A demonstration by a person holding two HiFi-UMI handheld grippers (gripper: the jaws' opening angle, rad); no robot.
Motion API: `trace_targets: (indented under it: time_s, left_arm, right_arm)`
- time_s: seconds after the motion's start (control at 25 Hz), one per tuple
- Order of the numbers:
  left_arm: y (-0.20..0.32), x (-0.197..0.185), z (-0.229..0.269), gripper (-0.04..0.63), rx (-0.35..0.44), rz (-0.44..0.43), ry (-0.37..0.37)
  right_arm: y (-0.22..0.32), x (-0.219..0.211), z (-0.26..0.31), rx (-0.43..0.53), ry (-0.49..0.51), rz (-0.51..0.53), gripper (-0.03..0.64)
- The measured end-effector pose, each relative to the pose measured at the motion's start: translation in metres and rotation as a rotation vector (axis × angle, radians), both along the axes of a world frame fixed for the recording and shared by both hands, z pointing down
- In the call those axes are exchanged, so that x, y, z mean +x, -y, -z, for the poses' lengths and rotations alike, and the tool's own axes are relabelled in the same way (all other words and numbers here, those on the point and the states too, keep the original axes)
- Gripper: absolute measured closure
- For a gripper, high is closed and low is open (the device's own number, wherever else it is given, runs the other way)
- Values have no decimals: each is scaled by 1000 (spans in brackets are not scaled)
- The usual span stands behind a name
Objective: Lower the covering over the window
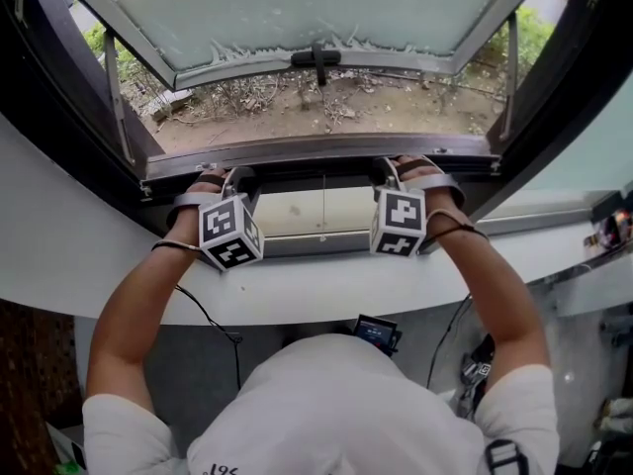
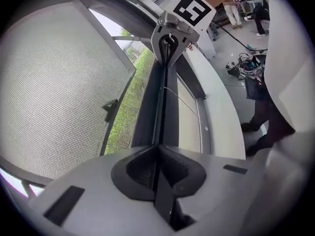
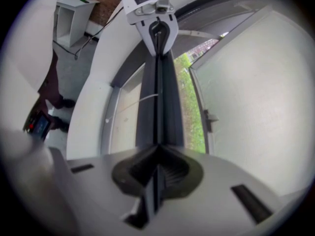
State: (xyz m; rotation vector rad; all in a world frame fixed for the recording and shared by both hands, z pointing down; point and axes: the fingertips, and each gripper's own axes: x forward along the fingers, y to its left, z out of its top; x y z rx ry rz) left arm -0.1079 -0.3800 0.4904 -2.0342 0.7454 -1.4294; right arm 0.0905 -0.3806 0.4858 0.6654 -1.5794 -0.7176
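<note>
I have both grippers on the dark rail (image 1: 316, 169) of the window covering, which runs level across the opening just above the curved white sill (image 1: 297, 300). The left gripper (image 1: 222, 178) pinches the rail's thin edge towards its left end, jaws pressed tight on it, and the right gripper (image 1: 402, 169) pinches the same edge towards the right end, well apart from the left. Each gripper view shows the rail running straight from its own jaws to the other gripper. Beyond the rail the frosted sash (image 1: 316, 13) stands swung outward over bare ground.
</note>
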Motion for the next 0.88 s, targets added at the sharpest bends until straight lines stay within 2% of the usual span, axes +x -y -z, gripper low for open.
trace_targets:
  time_s: [0.4,0.44,0.48,0.52,0.88]
  left_arm:
    - [-7,1,-5,567,-202,22,2]
    - [-11,1,-7,528,-241,17,0]
    - [-15,2,-9,452,-274,14,-4]
    - [-17,3,-10,442,-292,13,-7]
    - [-14,3,-11,442,-237,22,0]
  right_arm:
    - [-2,1,-3,-138,-21,-21,589]
    - [-3,1,-3,-150,-21,-18,591]
    - [-4,1,-3,-159,-22,-13,591]
    - [-4,1,-3,-163,-23,-9,591]
    - [-5,1,-3,-146,-62,10,591]
